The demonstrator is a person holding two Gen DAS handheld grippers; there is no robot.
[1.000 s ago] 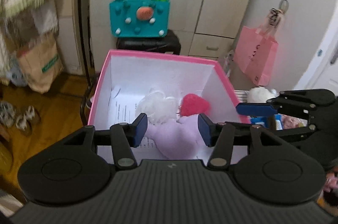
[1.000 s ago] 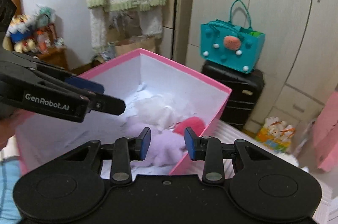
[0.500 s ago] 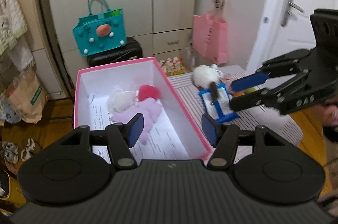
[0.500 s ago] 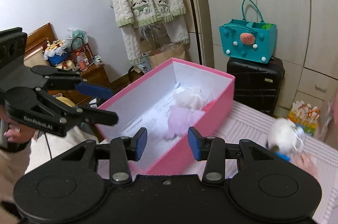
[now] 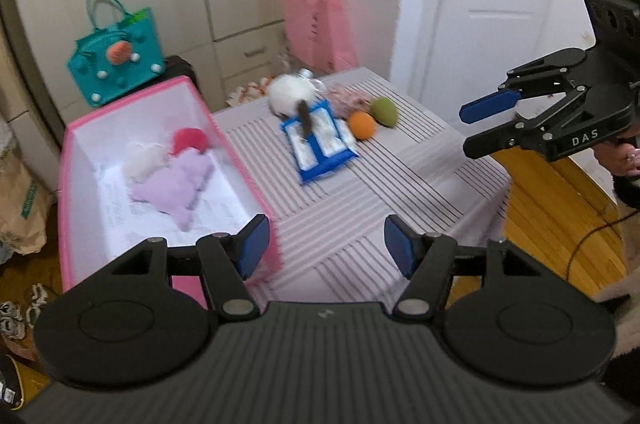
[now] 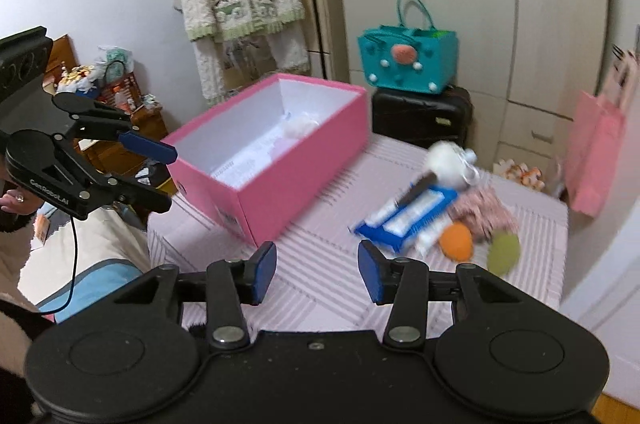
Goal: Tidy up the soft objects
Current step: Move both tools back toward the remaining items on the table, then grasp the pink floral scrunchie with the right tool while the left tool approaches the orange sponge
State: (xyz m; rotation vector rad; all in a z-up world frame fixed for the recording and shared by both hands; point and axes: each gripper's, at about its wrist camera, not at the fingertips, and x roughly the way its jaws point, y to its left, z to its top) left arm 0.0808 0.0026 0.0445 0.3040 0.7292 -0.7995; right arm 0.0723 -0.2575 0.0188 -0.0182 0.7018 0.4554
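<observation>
Both claws hang above the striped tabletop, each with nothing in it. The left claw has its jaws apart and opening, with only the pink box's near corner and cloth seen between the pads. The right claw is likewise parted, opening and touching nothing. In the box lie a lilac plush, a white one and a red one. On the tabletop wait a white plush, blue packet, orange ball and green ball.

Striped table bears pink box.
</observation>
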